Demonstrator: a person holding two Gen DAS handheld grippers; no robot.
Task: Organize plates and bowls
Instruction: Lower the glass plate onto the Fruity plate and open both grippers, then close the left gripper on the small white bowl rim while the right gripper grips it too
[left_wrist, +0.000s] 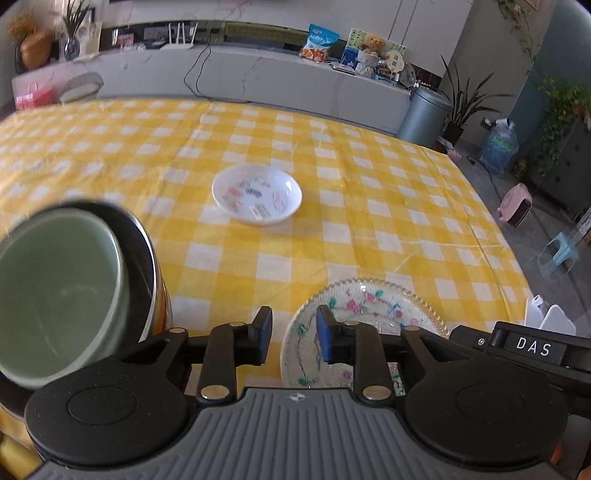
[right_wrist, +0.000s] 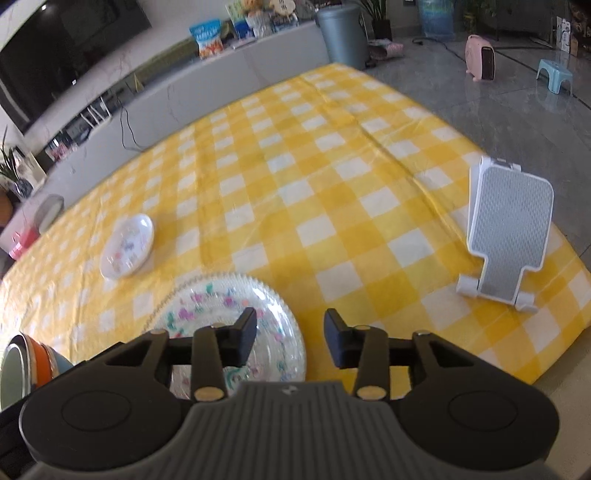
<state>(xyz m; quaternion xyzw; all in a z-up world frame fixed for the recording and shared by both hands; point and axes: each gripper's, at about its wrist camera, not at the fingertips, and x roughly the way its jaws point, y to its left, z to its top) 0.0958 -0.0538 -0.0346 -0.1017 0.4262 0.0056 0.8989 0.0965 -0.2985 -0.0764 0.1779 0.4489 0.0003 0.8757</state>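
While both tools are hovering over the yellow checked tablecloth (right_wrist: 332, 177), neither one is carrying anything. The left gripper (left_wrist: 294, 334) is standing released at the bottom middle of its view, with its right finger over the near rim of the glass plate (left_wrist: 369, 306), and nothing is sitting between the fingers. The right gripper (right_wrist: 290, 338) is also standing apart and empty at the bottom middle of its view; its left finger is overlapping the same plate. The small white plate (left_wrist: 257, 194) is lying alone near the centre of the left view, well apart from the glass plate. The nested bowls, with the green bowl (left_wrist: 55, 291) innermost, are filling the lower left of the left view, slightly blurred. A white phone stand (right_wrist: 506, 232) is waiting at the right of the right view.

I am judging that the step in hand is collecting the plates. To do it well, one finger should be sliding under the thin rim and the other pressing from above, since glass is slippery. The plate should be staying level while it is travelling.
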